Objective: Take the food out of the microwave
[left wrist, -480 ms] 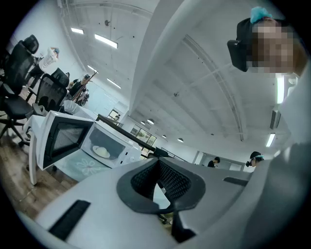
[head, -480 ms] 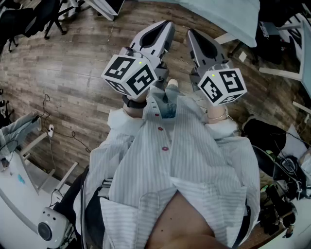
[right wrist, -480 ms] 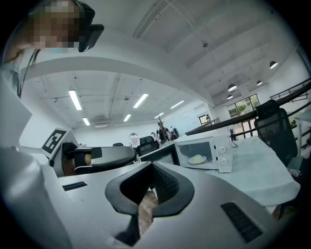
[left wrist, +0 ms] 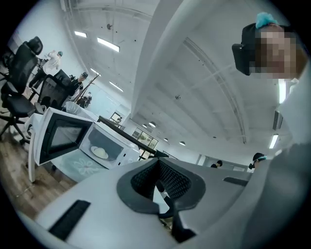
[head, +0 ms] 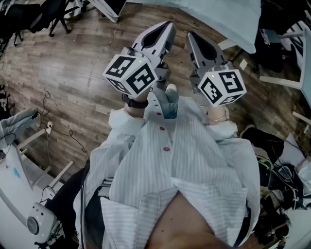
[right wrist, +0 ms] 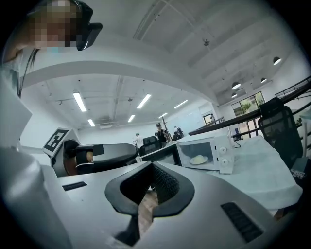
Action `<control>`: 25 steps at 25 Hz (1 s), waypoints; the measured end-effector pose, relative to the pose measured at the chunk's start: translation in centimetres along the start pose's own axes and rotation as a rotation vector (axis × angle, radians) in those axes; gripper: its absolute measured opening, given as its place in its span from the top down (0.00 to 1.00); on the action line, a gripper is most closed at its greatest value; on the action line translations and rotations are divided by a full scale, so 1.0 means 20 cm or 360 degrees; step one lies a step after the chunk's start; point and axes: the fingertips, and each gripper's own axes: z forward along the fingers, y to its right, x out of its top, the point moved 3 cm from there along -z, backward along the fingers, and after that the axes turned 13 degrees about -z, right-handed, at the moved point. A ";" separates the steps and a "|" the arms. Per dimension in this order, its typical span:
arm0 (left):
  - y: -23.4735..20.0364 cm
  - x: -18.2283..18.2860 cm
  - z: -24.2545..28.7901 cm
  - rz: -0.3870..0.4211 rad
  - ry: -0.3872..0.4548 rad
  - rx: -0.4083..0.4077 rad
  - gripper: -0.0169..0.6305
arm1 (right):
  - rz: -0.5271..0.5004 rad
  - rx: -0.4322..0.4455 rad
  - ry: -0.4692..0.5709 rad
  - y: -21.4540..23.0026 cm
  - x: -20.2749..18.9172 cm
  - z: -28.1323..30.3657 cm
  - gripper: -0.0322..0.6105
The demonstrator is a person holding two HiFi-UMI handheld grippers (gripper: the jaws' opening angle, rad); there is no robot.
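Note:
A white microwave (left wrist: 109, 146) stands on a table with a pale cloth (left wrist: 80, 168). Its door (left wrist: 60, 137) hangs open, and a pale round food (left wrist: 100, 152) lies inside on a plate. From the right gripper view the same microwave (right wrist: 209, 151) and food (right wrist: 198, 159) sit far ahead. My left gripper (head: 165, 28) and right gripper (head: 193, 36) are held side by side in front of the person's chest, well short of the table (head: 228, 14). Both are shut with nothing between the jaws, as the left gripper (left wrist: 161, 186) and right gripper (right wrist: 149, 193) show in their own views.
Black office chairs (left wrist: 17, 73) stand left of the microwave, and another chair (right wrist: 277, 126) stands by the table's right side. People (right wrist: 159, 131) stand far behind. White equipment (head: 19, 194) and cables (head: 73, 138) lie on the wooden floor to my left.
Both grippers keep their places. Only the head view has shifted slightly.

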 end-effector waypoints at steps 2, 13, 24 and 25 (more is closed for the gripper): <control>0.02 -0.03 0.02 0.0007 0.0003 0.0009 0.96 | -0.0001 0.0015 0.0000 0.03 -0.01 -0.03 0.90; -0.05 -0.03 0.07 0.0006 -0.0006 0.0030 0.96 | 0.0022 0.0038 -0.0011 0.06 -0.03 0.06 0.90; -0.37 0.28 0.41 -0.0007 -0.0041 0.0016 0.96 | 0.0048 -0.0027 -0.0017 0.31 0.05 0.54 0.90; -0.41 0.30 0.42 -0.0002 -0.0044 0.0013 0.96 | 0.0050 -0.0031 -0.0012 0.31 0.05 0.58 0.90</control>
